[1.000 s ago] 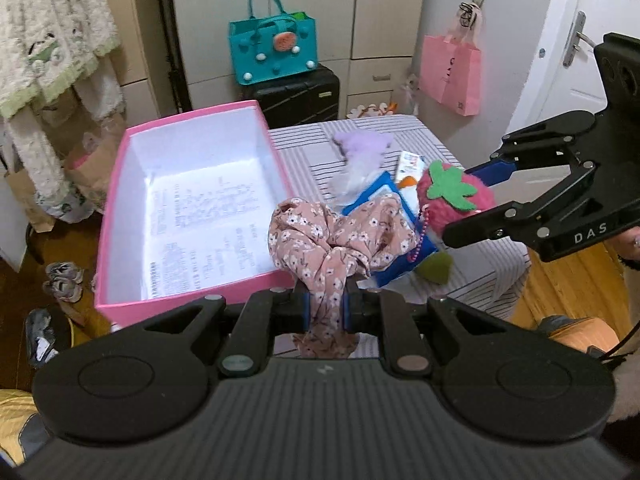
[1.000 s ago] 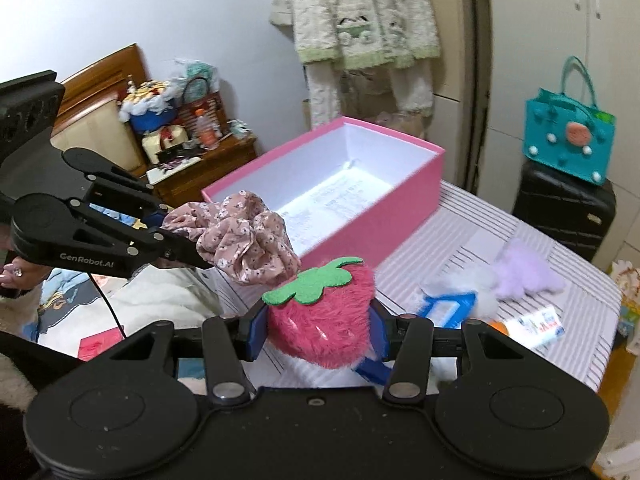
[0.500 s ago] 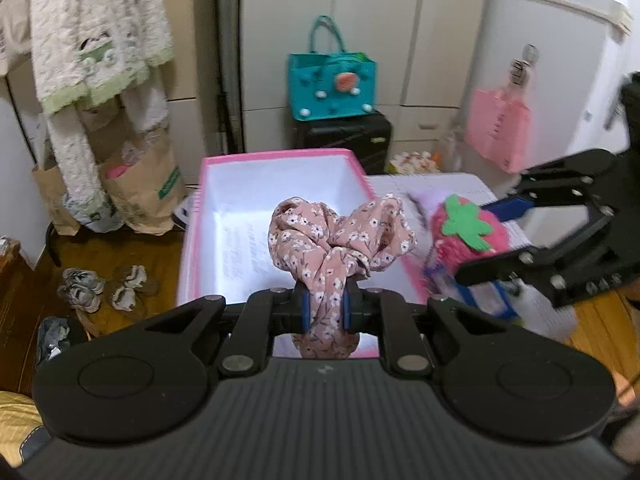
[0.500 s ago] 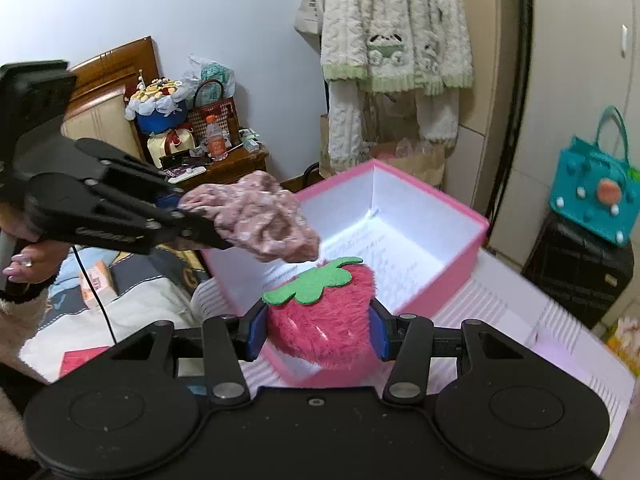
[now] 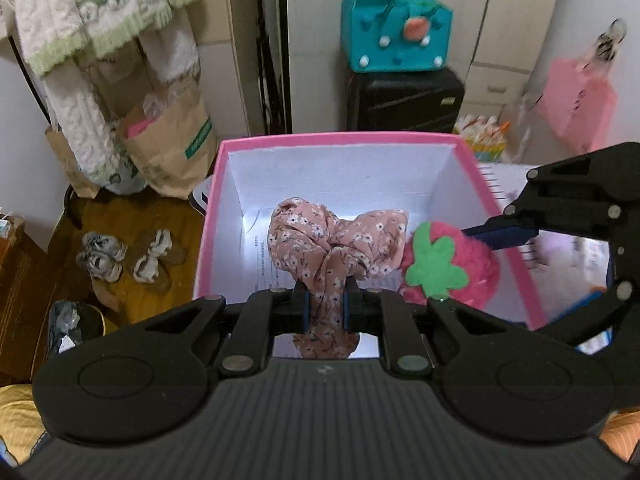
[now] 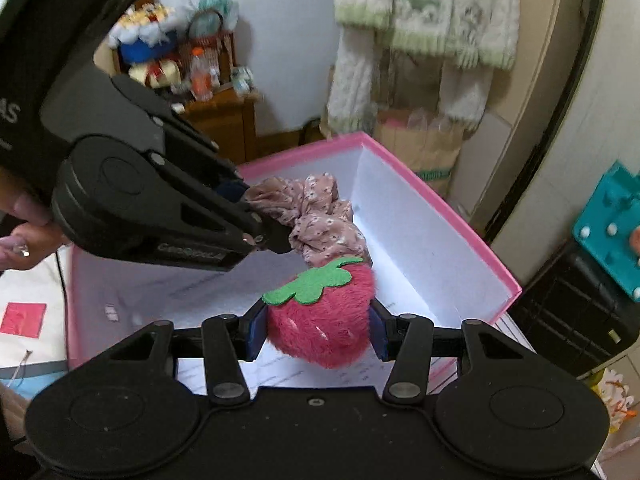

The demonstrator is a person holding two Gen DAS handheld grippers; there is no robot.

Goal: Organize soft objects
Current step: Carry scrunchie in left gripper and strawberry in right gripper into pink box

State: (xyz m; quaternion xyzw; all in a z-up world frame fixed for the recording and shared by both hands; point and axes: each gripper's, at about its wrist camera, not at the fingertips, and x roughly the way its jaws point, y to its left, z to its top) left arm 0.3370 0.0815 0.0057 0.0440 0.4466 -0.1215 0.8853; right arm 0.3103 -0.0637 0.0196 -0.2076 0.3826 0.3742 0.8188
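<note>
My left gripper [image 5: 326, 306] is shut on a pink floral scrunchie [image 5: 336, 240] and holds it over the open pink box [image 5: 336, 139] with white inside walls. My right gripper [image 6: 318, 334] is shut on a fuzzy pink plush strawberry [image 6: 324, 320] with a green felt leaf, also over the box [image 6: 436, 208]. In the left wrist view the strawberry [image 5: 452, 268] sits just right of the scrunchie, held by the right gripper [image 5: 480, 256]. In the right wrist view the left gripper [image 6: 264, 220] holds the scrunchie [image 6: 316, 216] just beyond the strawberry.
A printed paper lies on the box floor [image 5: 268, 264]. The striped table [image 5: 508, 184] extends right of the box with small items. Behind stand a black suitcase [image 5: 404, 100] with a teal bag [image 5: 396, 36], paper bags [image 5: 172, 140] and hanging sweaters [image 6: 424, 8].
Both grippers have moved from the table side to above the inside of the pink box, each still holding its item. The scrunchie and strawberry are now close together over the box.
</note>
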